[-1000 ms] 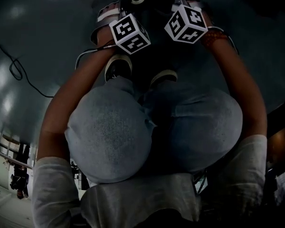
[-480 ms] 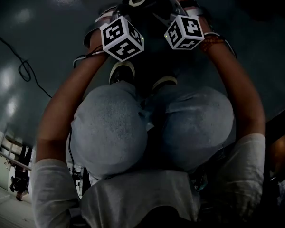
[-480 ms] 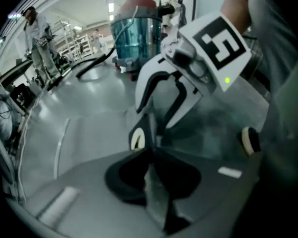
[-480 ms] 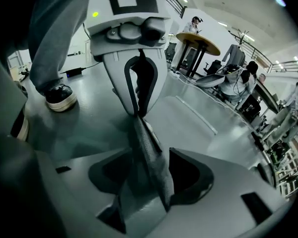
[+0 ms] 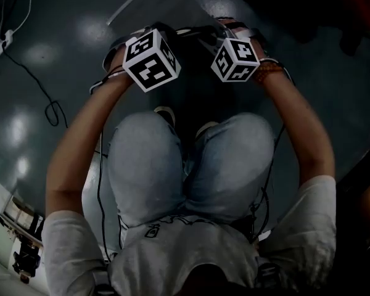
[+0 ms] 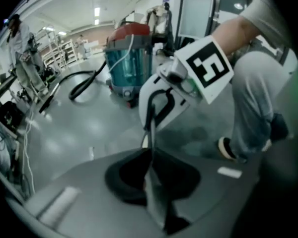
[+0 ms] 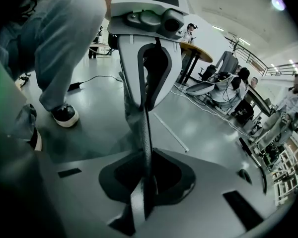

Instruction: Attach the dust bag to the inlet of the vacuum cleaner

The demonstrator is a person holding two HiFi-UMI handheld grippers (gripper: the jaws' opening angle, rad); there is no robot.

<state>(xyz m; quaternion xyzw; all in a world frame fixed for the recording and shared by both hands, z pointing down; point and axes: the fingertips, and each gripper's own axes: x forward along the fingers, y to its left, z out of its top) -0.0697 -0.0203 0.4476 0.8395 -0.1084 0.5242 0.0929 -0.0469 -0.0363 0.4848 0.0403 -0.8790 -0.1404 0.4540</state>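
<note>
Both grippers have hold of the same thing. Our left gripper (image 6: 150, 151) is clenched on 1 edge of a thin grey sheet, and our right gripper (image 7: 146, 158) is clenched on the opposite edge. The 2 face each other with the sheet stretched between them. Each gripper view sees the sheet edge-on, as a narrow textured strip, so we take it to be the dust bag (image 7: 145, 135) but cannot read its shape or find its opening. In the head view the 2 grippers sit near each other, out in front of our bent knees (image 5: 148, 159).

The vacuum cleaner (image 6: 128, 58), a teal canister with a red top, stands on the glossy surface (image 6: 89, 128) well apart from the bag. Its black hose (image 6: 84, 86) trails away across that surface. No view shows the inlet.

We judge the task to be in its early part. The bag is picked up and held by 2 edges, and that is all that is done. What is left, as we see it, is to carry the bag over to the canister, find the inlet, line the bag's opening up with it and press it on. Nothing of the bag touches the machine yet.
</note>
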